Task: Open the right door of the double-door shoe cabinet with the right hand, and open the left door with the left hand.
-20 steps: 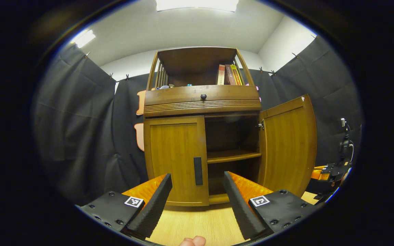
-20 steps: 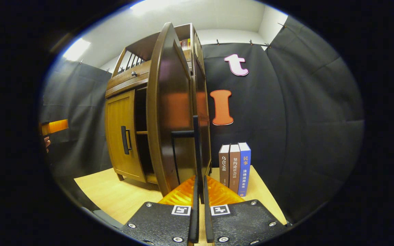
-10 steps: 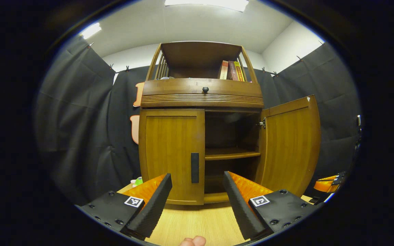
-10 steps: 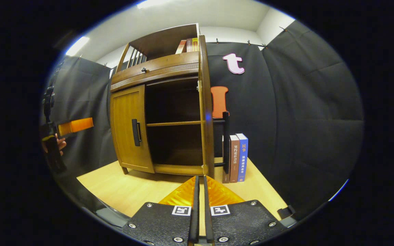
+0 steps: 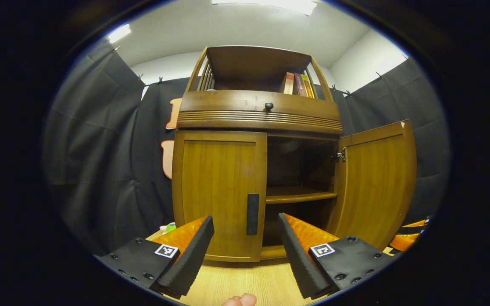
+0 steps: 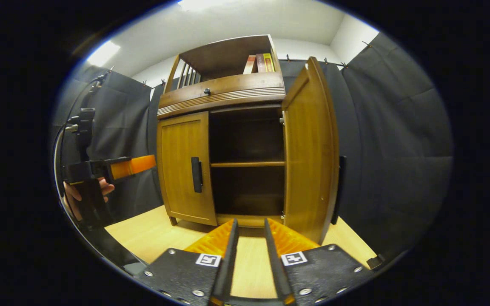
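The double-door shoe cabinet (image 5: 253, 123) stands on a light wooden tabletop (image 5: 245, 284) at the far side of the booth, backed by black cloth. Its right door (image 5: 377, 182) is swung wide open, showing a dark interior with one shelf (image 5: 298, 196) across the middle, while its left door (image 5: 219, 191) is closed flat, with a dark vertical handle (image 5: 252, 214) on its right edge. In the left gripper view, the left gripper (image 5: 245, 242) is near the cabinet front with its fingers spread wide apart and nothing between them; the left door's handle sits in the gap beyond them, not touched. In the right gripper view, the right gripper (image 6: 249, 250) has its fingers parted by a narrow gap, holding nothing, in front of the open compartment and apart from the right door (image 6: 311, 148). That view also shows the left gripper (image 6: 130, 165) off to the left, held by a hand (image 6: 75, 193). Books (image 5: 298, 84) stand on the cabinet's open top shelf above a drawer with a round knob (image 5: 269, 106).
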